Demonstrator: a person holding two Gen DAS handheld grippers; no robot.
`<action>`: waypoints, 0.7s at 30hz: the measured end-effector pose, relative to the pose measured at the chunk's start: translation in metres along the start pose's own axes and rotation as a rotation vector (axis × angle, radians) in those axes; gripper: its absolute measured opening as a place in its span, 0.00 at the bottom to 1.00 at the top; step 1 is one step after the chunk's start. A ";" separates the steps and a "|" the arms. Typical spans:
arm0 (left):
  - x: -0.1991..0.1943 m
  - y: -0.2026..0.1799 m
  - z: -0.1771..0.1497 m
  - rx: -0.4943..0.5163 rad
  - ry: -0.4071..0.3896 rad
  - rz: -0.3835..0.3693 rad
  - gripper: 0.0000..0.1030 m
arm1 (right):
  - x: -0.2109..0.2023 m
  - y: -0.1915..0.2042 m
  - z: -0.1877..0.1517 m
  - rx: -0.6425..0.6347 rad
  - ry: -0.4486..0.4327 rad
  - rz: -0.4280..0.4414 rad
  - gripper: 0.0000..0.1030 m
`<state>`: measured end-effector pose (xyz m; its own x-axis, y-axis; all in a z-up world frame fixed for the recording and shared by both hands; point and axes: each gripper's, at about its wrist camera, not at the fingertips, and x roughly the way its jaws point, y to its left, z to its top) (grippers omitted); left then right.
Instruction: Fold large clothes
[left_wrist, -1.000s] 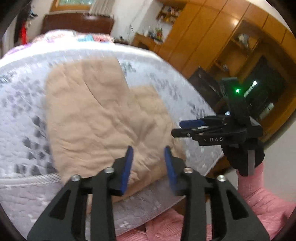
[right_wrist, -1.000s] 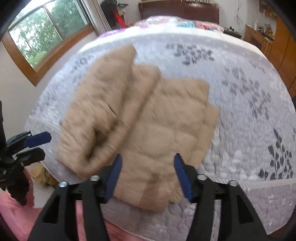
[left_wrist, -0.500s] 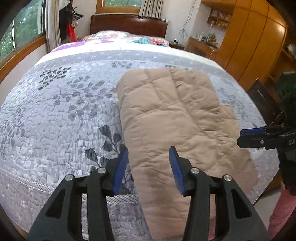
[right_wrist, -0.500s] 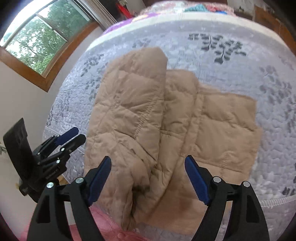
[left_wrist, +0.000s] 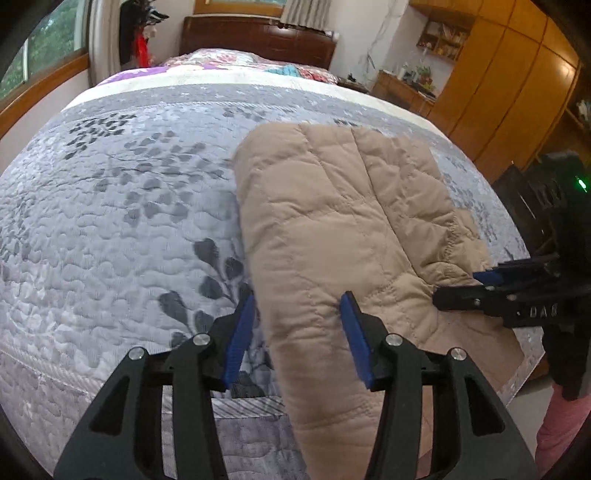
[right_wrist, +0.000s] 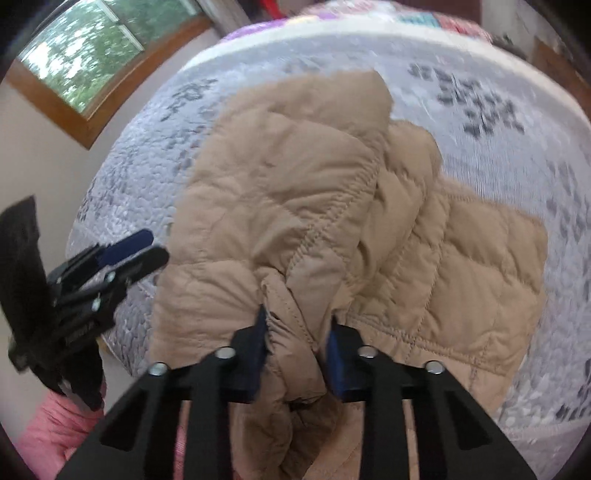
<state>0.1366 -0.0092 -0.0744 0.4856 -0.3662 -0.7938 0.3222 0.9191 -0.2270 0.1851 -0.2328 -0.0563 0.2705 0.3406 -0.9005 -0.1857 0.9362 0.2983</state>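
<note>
Nearest to the right wrist camera, the right tool (right_wrist: 297, 338) is closing on a bunched ridge of the beige quilted jacket (right_wrist: 295, 206). The fabric fills the gap between its two blue pads and they already appear to press it from both sides, so the grip looks nearly made.

In the left wrist view, the left tool (left_wrist: 297, 332) stands about half open, its jaws opening slightly. The near end of the jacket (left_wrist: 332, 229) rises between its pads, but a gap shows on each side, so it holds nothing yet. The right tool (left_wrist: 491, 286) is seen at the right of this view, at the jacket's near right corner.

The jacket lies on the bed (left_wrist: 110, 229), close to the near edge, on a grey bedspread with a leaf pattern. It is already folded lengthwise into a long strip, with one thick layer lying over the other.

The step in hand seems to be the taking of the near end with both tools, to prepare the next fold. The next move probably calls for the left tool to close on the thick edge, and then both must lift together and carry the near end toward the far end. The padding is thick and slippery, so a shallow pinch may slide off.

Farther away stand the wooden headboard (left_wrist: 258, 40) and the wooden wardrobe (left_wrist: 509, 74).
</note>
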 end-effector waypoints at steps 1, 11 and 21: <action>-0.004 0.003 0.001 -0.009 -0.016 0.008 0.46 | -0.008 0.004 -0.001 -0.020 -0.020 0.003 0.23; -0.048 -0.018 0.012 0.011 -0.120 -0.069 0.46 | -0.107 0.008 -0.029 -0.073 -0.204 -0.048 0.22; -0.017 -0.087 -0.001 0.158 -0.052 -0.112 0.45 | -0.098 -0.071 -0.072 0.117 -0.179 -0.065 0.22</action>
<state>0.1000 -0.0825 -0.0420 0.4796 -0.4756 -0.7374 0.4977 0.8396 -0.2178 0.1035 -0.3392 -0.0120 0.4432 0.2798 -0.8517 -0.0550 0.9567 0.2857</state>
